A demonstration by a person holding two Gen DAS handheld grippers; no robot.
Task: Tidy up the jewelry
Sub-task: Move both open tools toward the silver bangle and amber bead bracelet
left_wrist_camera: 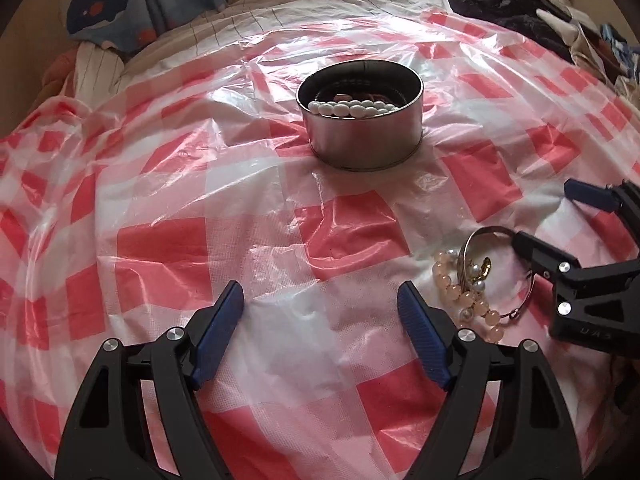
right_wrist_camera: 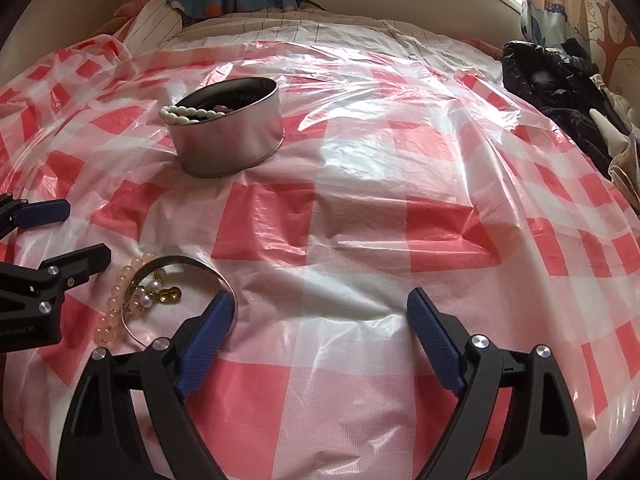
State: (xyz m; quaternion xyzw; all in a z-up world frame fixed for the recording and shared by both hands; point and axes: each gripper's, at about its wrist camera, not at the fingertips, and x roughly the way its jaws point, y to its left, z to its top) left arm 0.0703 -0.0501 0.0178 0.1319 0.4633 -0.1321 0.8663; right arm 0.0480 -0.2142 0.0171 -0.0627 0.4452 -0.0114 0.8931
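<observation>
A round metal tin (left_wrist_camera: 362, 136) stands on the red-and-white checked plastic sheet (left_wrist_camera: 200, 208); a white bead bracelet (left_wrist_camera: 348, 109) lies over its near rim, with other pieces inside. The tin also shows in the right wrist view (right_wrist_camera: 232, 140). A small pile of jewelry lies on the sheet: a pink bead bracelet (left_wrist_camera: 460, 294), a silver bangle (left_wrist_camera: 486, 232) and a gold and pearl piece (left_wrist_camera: 482, 272). My left gripper (left_wrist_camera: 320, 312) is open and empty, left of the pile. My right gripper (right_wrist_camera: 320, 320) is open; its left finger (right_wrist_camera: 210, 328) is at the bangle (right_wrist_camera: 188, 260).
Dark clothes (right_wrist_camera: 560, 88) are heaped at the sheet's far right edge. A whale-print cloth (left_wrist_camera: 116, 4) and striped bedding (left_wrist_camera: 96, 68) lie at the back left. The sheet is wrinkled over a soft bed.
</observation>
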